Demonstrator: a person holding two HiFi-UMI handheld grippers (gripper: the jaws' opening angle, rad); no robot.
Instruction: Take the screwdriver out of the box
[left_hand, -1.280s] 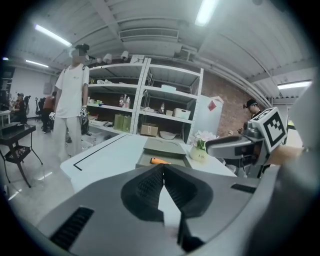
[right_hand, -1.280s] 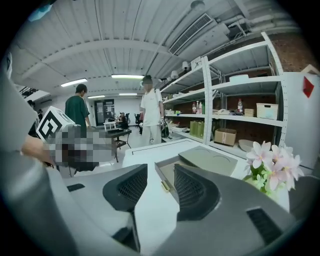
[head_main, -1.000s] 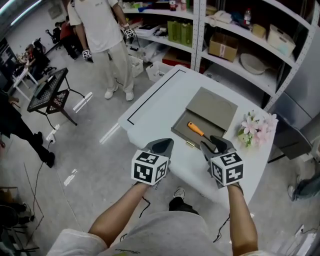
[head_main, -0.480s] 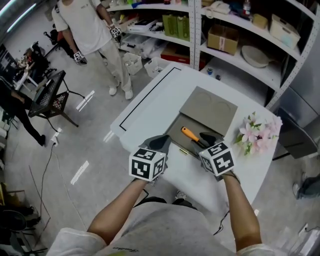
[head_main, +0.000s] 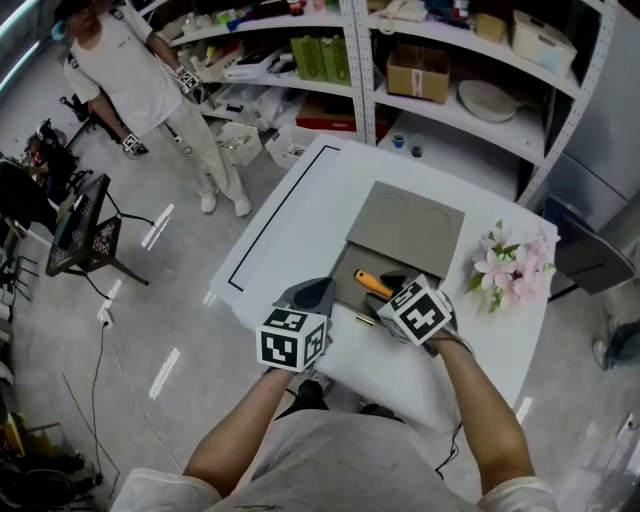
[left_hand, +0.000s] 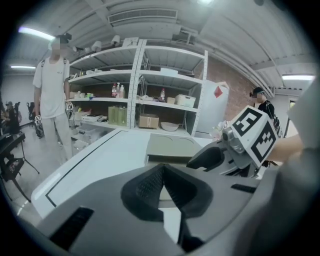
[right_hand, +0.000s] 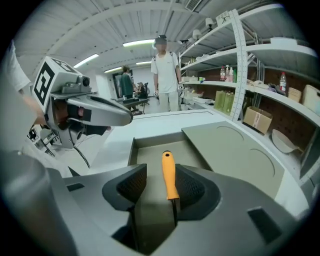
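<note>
As right gripper (right_hand: 161, 184) straddles screwdriver (right_hand: 169, 176), left gripper's (left_hand: 163, 169) jaws meet — empty.

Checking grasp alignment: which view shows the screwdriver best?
Right gripper view: the whole orange handle of the screwdriver lies in the box, between the right gripper's open jaws. Head view shows only part of the handle past that gripper. Left gripper view doesn't show it.

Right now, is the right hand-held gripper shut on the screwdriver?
No: the right hand-held gripper has its jaws apart, and the screwdriver lies between them on the floor of the box.
</note>
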